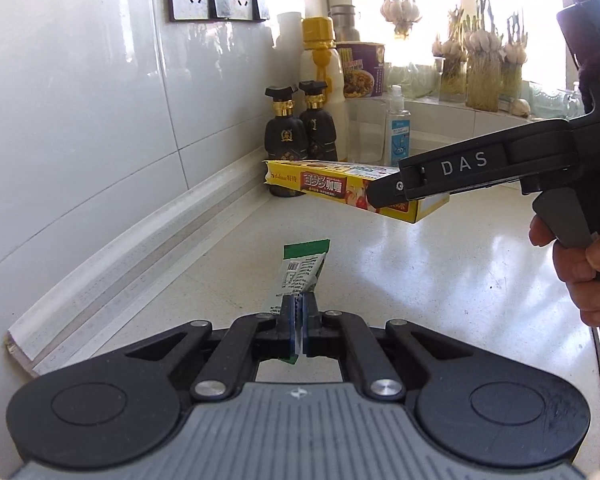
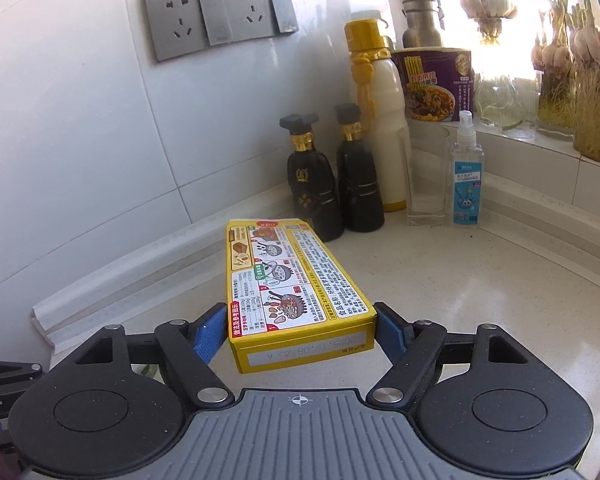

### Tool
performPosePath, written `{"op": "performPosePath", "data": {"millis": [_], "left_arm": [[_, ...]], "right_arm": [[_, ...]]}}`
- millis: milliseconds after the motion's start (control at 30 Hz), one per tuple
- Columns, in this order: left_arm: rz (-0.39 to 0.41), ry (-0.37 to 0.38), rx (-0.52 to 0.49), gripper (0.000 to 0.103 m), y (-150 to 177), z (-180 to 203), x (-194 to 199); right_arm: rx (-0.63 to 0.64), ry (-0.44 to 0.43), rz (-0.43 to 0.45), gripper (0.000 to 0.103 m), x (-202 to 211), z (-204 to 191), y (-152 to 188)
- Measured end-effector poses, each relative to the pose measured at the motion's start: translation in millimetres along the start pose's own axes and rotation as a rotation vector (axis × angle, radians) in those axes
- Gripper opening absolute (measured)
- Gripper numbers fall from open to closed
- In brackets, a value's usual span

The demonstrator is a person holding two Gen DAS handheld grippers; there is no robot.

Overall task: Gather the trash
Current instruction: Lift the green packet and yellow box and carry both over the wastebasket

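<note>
The left gripper (image 1: 299, 322) is pinching a light, floppy wrapper (image 1: 302, 270) by its end above the counter (image 1: 420, 264), while the right gripper (image 2: 300, 334) is clamping a stiff, light box (image 2: 292, 280) across its sides, lifted.

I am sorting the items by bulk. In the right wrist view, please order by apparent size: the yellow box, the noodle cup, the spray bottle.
1. yellow box, largest, though it is nearest the camera, held in the right gripper jaws.
2. noodle cup.
3. spray bottle, narrower than the cup; these two look fairly close.
</note>
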State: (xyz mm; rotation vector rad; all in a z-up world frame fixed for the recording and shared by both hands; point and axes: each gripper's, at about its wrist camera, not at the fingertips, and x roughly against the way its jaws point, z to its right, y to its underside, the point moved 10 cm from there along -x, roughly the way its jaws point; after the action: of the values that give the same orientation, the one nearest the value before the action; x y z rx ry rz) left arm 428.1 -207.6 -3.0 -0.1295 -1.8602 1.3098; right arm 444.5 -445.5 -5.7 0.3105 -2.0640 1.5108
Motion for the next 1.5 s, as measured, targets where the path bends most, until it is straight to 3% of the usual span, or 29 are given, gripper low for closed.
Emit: {"op": "performPosePath", "data": {"millis": [467, 833, 1000, 1500], "left_arm": [[0.038, -0.045, 0.039, 0.002, -6.4, -8.4, 51.9], [0.074, -0.053, 0.129, 0.002, 3.4, -19.0, 102.3], [0.081, -0.052, 0.226, 0.002, 23.5, -28.4, 123.6], [0.067, -0.118, 0.448, 0.002, 112.9, -82.7, 169.7]], "right_arm": [[0.04, -0.017, 0.041, 0.078, 61.1, -32.6, -8.3], [0.071, -0.012, 0.034, 0.078, 111.4, -54.2, 8.0], [0.071, -0.025, -0.004, 0.078, 130.8, -70.8, 26.6], [0.154, -0.19, -0.046, 0.078, 168.7, -152.6, 88.6]]}}
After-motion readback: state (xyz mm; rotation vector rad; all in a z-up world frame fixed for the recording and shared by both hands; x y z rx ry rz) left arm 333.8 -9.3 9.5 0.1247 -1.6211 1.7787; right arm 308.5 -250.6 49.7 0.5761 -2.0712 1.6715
